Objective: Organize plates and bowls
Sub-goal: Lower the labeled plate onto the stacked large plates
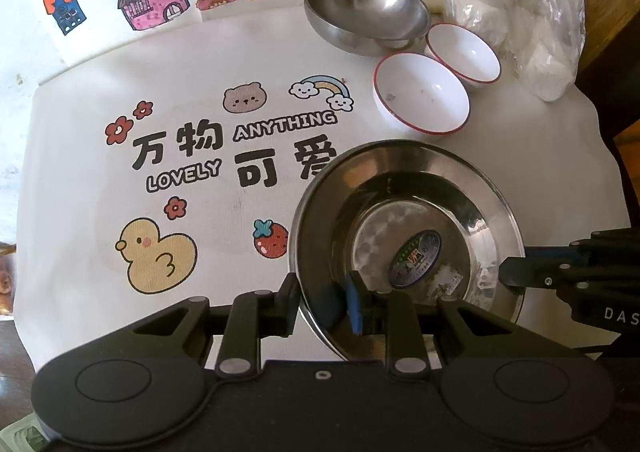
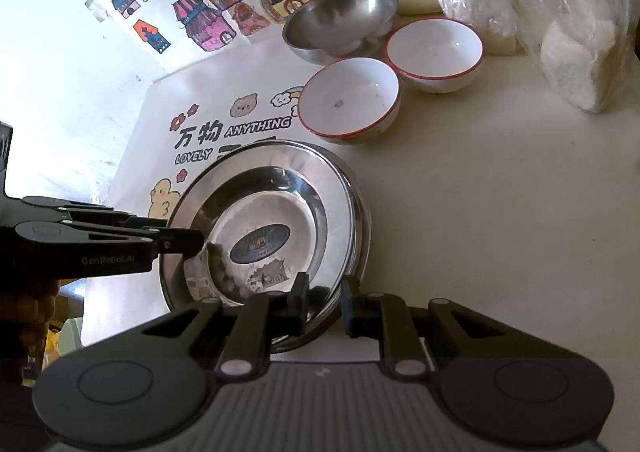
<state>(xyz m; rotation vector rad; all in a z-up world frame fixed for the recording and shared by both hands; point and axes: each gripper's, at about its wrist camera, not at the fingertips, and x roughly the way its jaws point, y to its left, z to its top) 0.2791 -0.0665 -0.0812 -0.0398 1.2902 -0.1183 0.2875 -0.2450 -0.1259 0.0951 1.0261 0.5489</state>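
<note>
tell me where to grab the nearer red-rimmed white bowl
Grip the red-rimmed bowl by its thin rim, coming from above with one finger inside and one outside. It stands upright and empty; take the side facing the steel plate, since the other bowls crowd its far side.

plate (image 1: 404, 188) on table, bowls (image 1: 420, 92) behind

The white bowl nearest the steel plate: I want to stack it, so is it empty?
Nearly empty: the white bowl sits upright, holding only a small dark speck.
</note>
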